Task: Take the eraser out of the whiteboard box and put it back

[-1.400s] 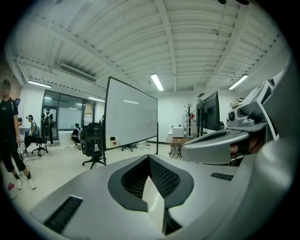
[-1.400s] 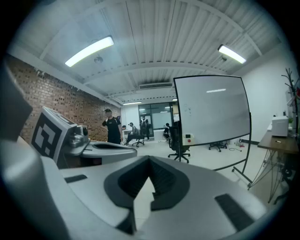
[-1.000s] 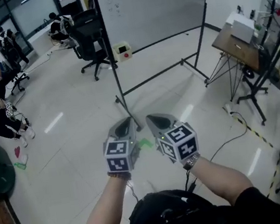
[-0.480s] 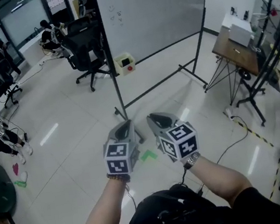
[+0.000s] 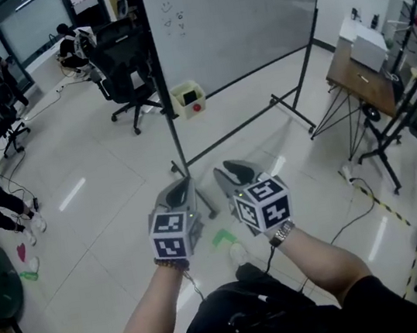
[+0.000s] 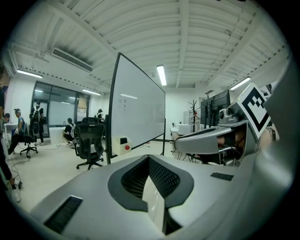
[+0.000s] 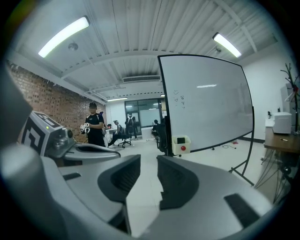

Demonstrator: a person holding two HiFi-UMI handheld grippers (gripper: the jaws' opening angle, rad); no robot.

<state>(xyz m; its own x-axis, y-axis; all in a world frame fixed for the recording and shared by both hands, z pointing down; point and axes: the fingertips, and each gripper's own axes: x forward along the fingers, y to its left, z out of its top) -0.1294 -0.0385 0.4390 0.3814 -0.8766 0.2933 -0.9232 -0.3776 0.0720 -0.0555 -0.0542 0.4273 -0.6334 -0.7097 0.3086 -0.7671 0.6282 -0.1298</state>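
1. While you hold both tools out, your left gripper (image 5: 182, 185) is squeezed tight and empty.
2. Your right gripper (image 5: 232, 170) is opening, with nothing between its jaws.
3. The whiteboard box (image 5: 188, 99) hangs on the whiteboard (image 5: 238, 8) frame, well ahead; the eraser does not show.

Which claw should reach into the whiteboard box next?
Right, likely: the right claw is opening and empty, while the left claw is shut. Both are far from the whiteboard box.
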